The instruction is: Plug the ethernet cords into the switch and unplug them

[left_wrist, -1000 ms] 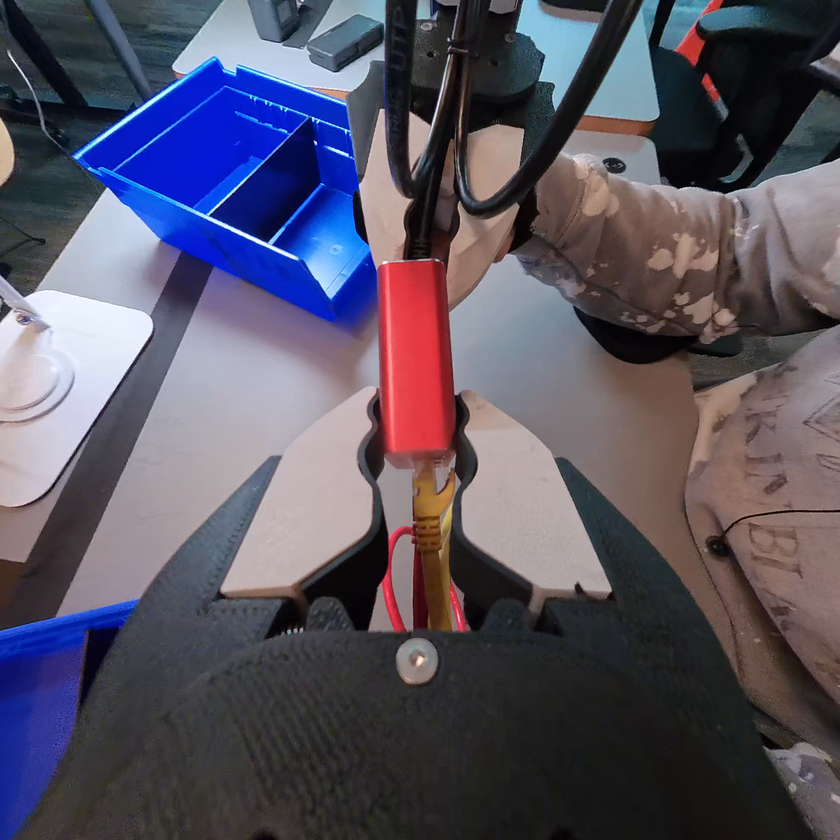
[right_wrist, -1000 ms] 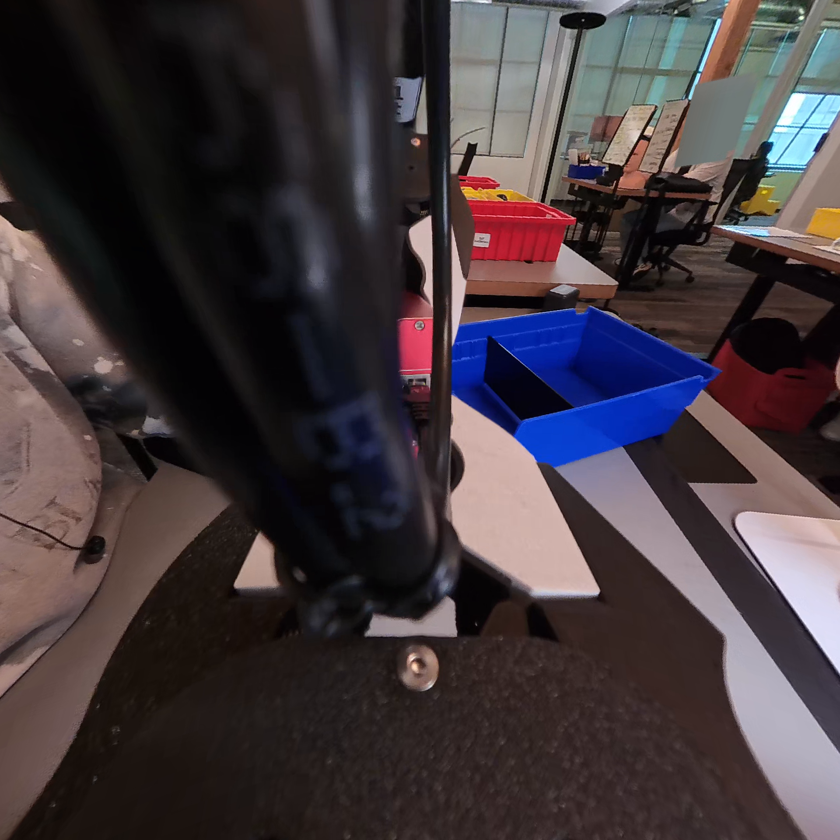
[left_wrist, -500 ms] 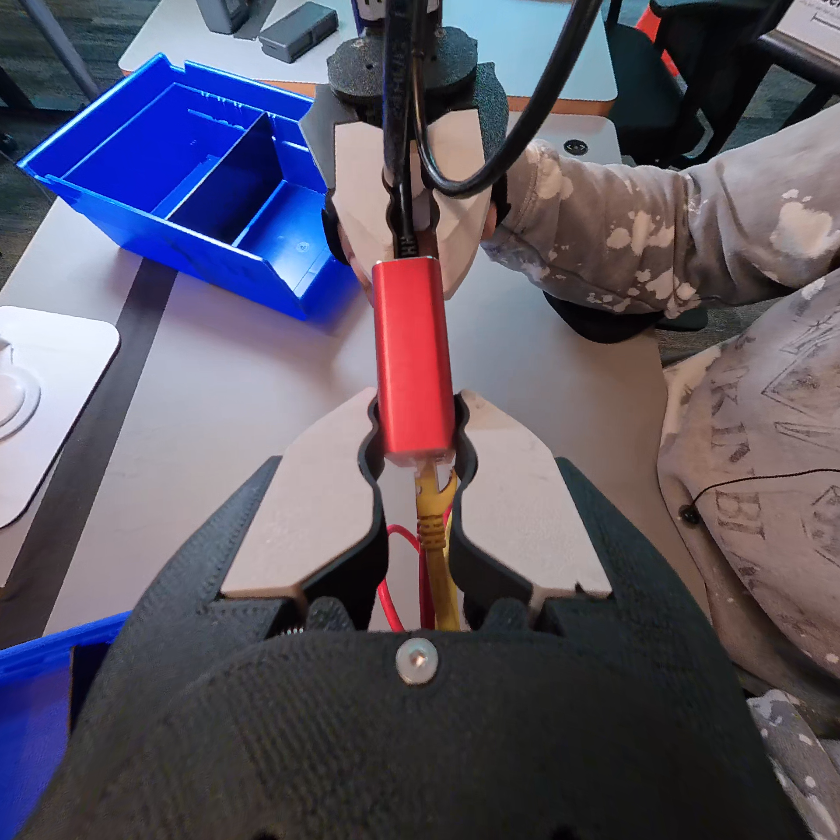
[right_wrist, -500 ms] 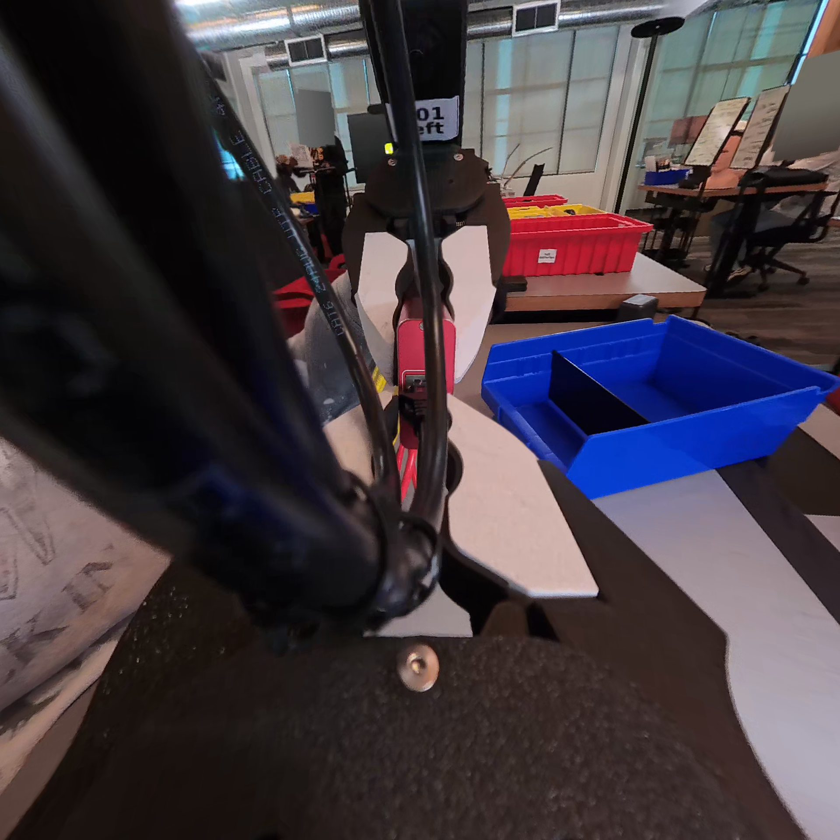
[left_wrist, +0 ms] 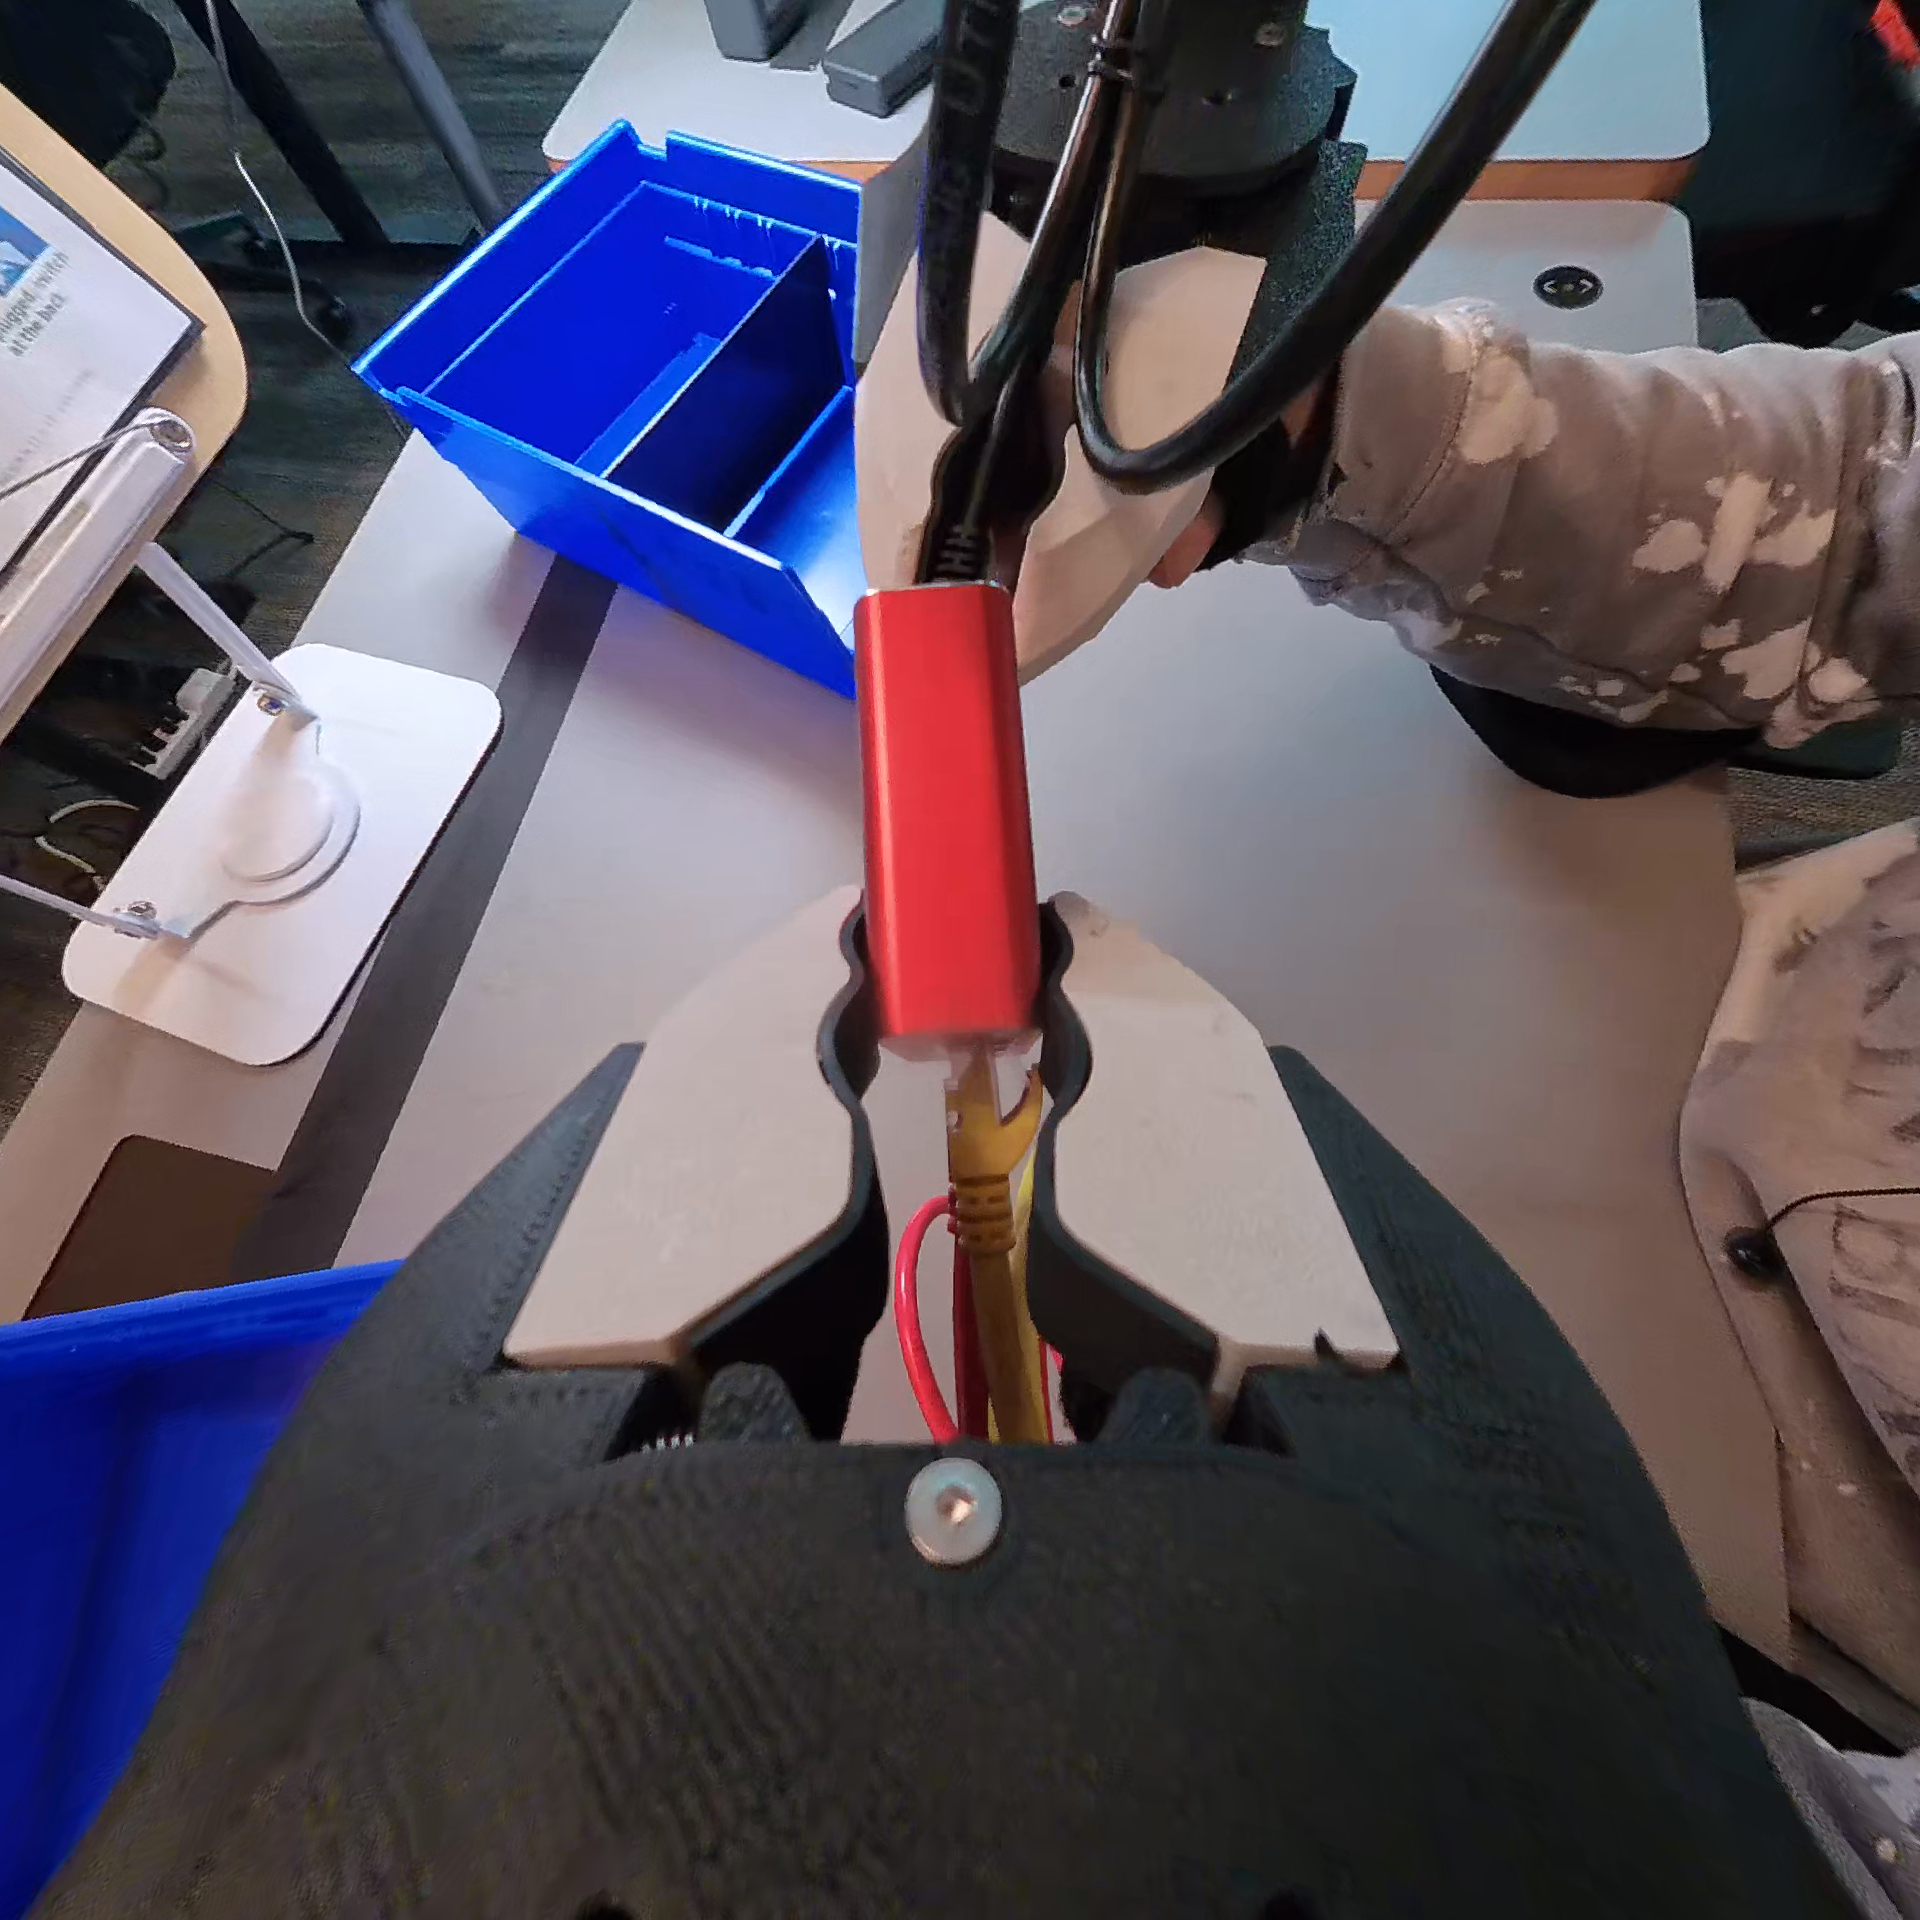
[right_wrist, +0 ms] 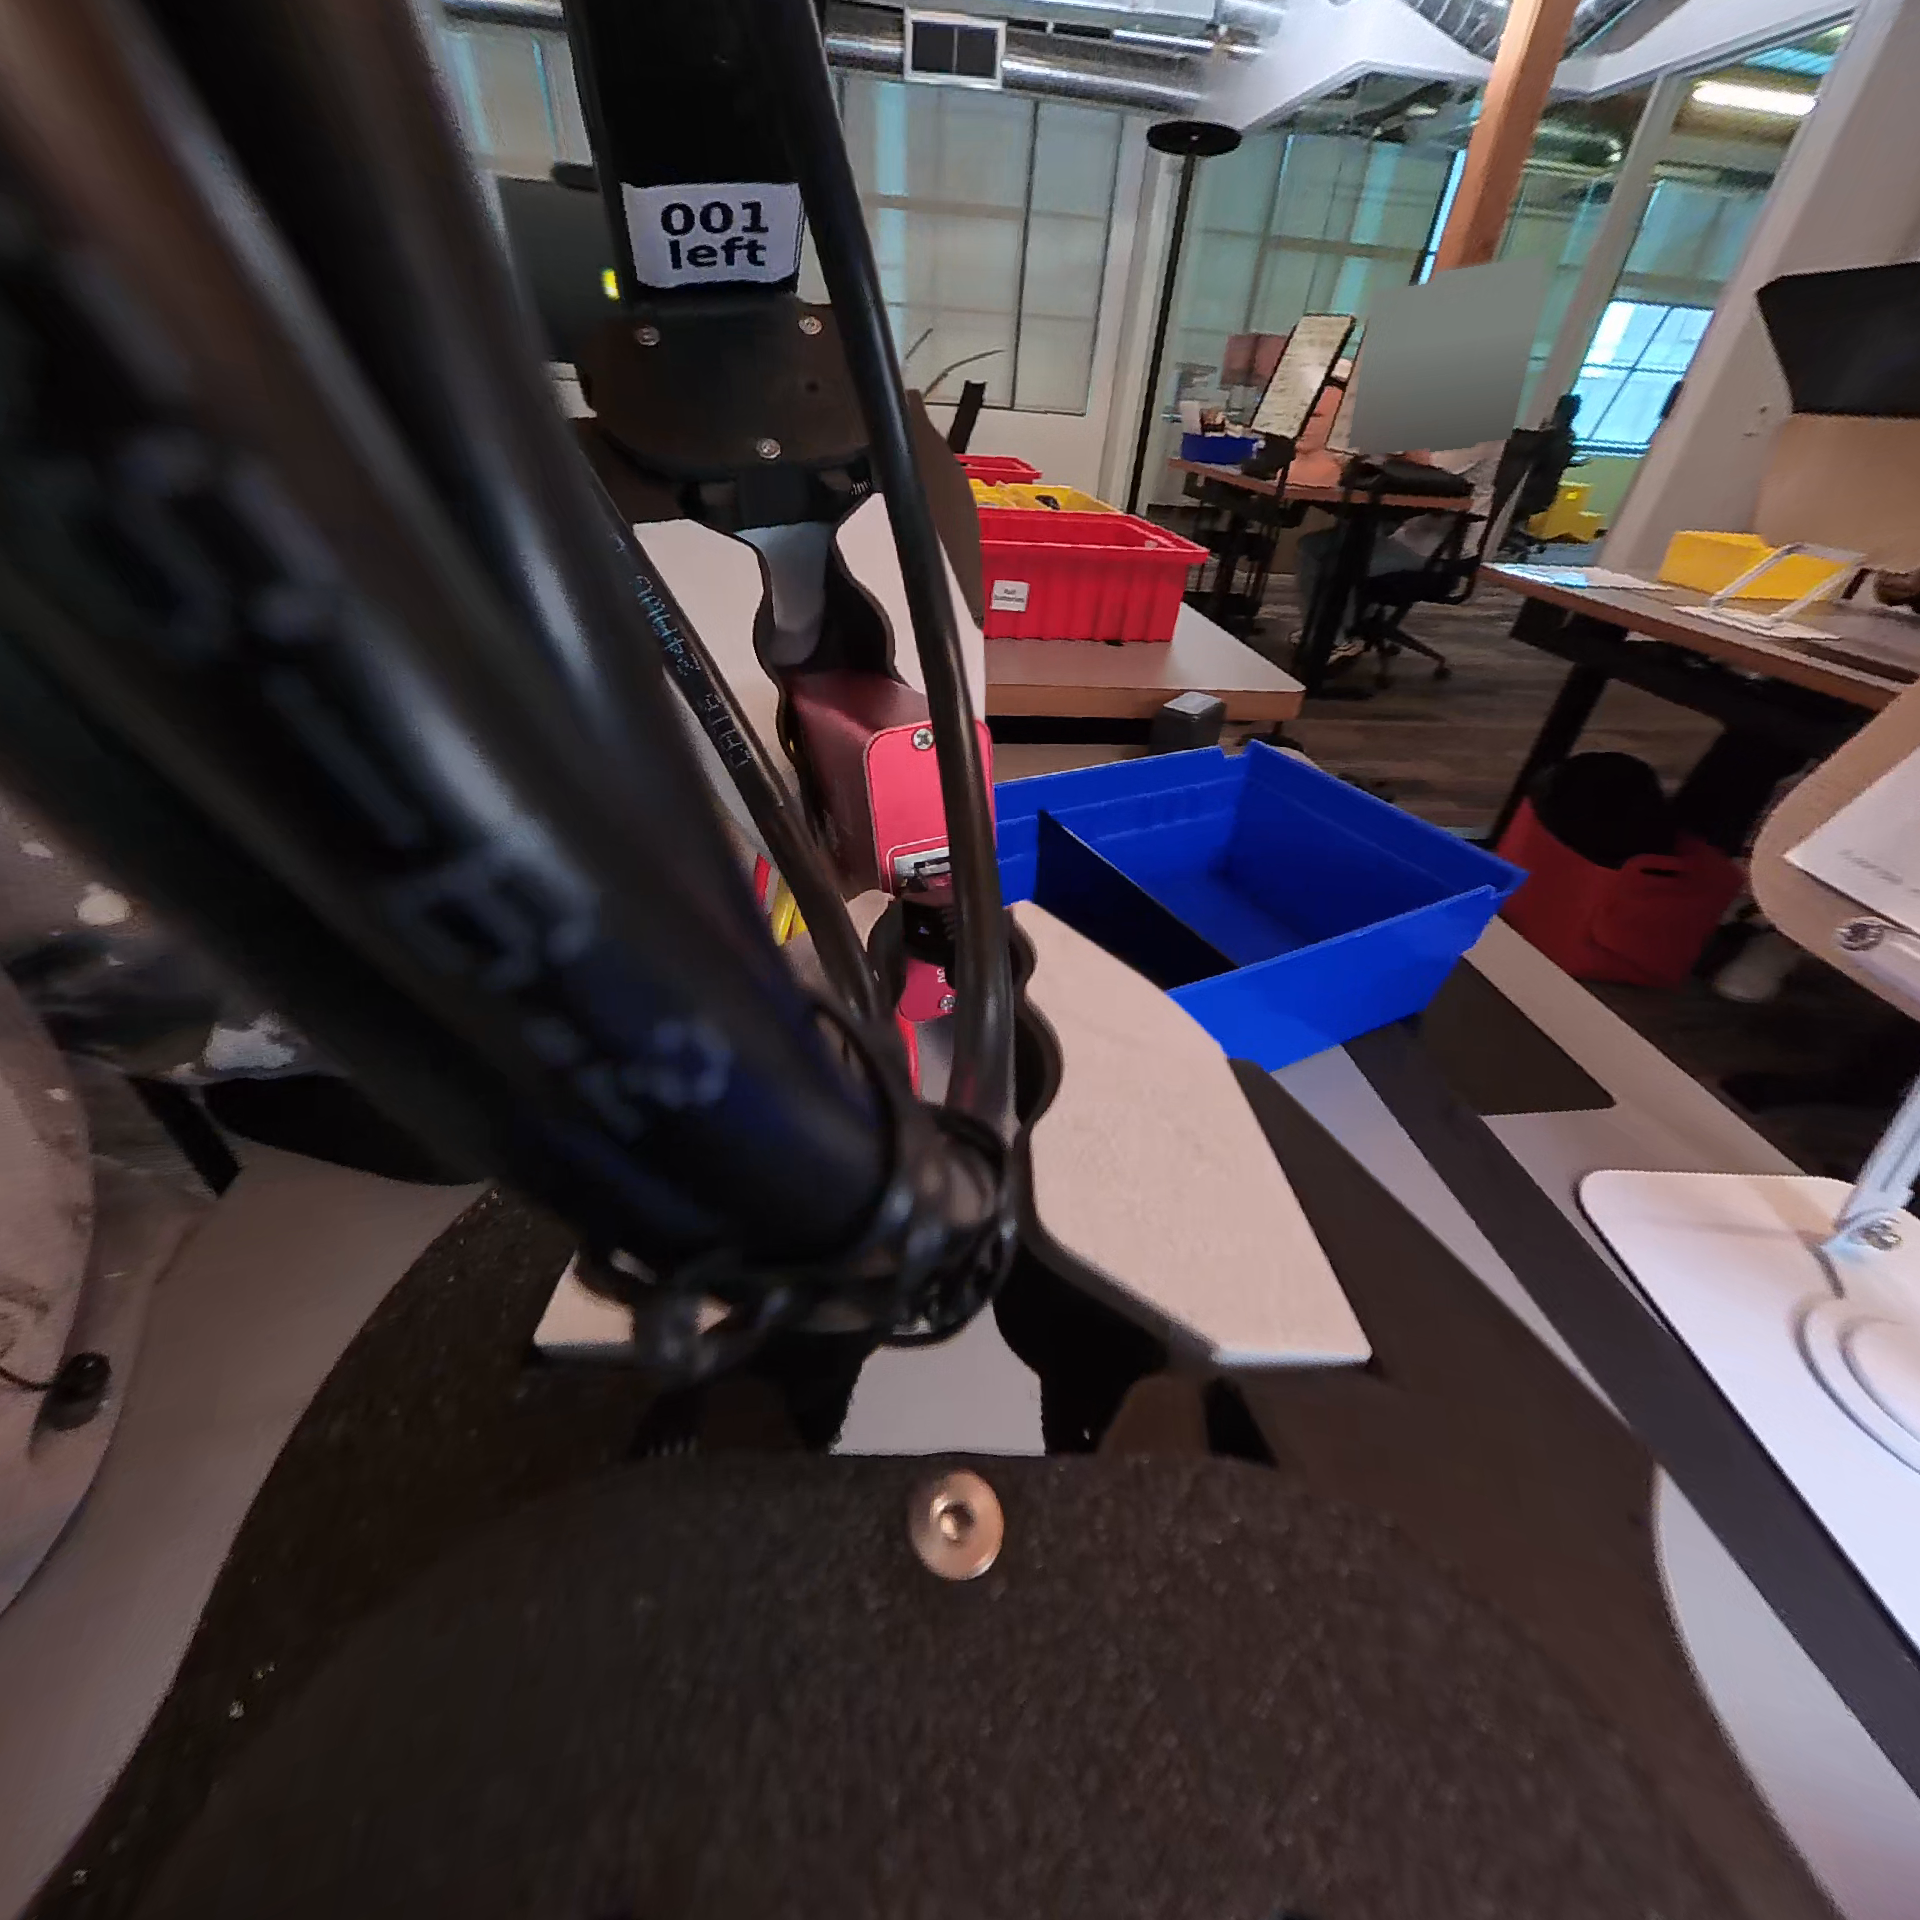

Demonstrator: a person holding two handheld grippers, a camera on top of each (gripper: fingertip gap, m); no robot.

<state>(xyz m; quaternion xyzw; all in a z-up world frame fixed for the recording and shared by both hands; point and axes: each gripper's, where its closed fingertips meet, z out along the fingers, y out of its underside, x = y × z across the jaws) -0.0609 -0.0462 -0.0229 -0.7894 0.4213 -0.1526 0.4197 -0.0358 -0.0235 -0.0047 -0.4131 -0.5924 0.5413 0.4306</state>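
Note:
My left gripper (left_wrist: pixel 951 971) is shut on the near end of the red switch (left_wrist: pixel 945 810) and holds it above the table. A yellow ethernet cord (left_wrist: pixel 987 1153) is plugged into the near end, with a red cord (left_wrist: pixel 920 1320) beside it. My right gripper (left_wrist: pixel 982 520) faces it and is shut on the plug of the black ethernet cord (left_wrist: pixel 961 556), which meets the switch's far end. In the right wrist view, my right gripper (right_wrist: pixel 935 966) holds that plug at the port of the switch (right_wrist: pixel 920 800). The thick black cord (right_wrist: pixel 416 727) hides the left finger.
A blue divided bin (left_wrist: pixel 665 416) stands on the grey table (left_wrist: pixel 1299 883) behind the switch; it also shows in the right wrist view (right_wrist: pixel 1268 894). A white stand base (left_wrist: pixel 281 852) lies at the left. Another blue bin (left_wrist: pixel 125 1558) is near left. A person's sleeve (left_wrist: pixel 1558 520) reaches in at the right.
Both grippers and the switch have shifted together over the table, so the views swing. Both grips are unchanged, and the black plug stays at the switch's far end.

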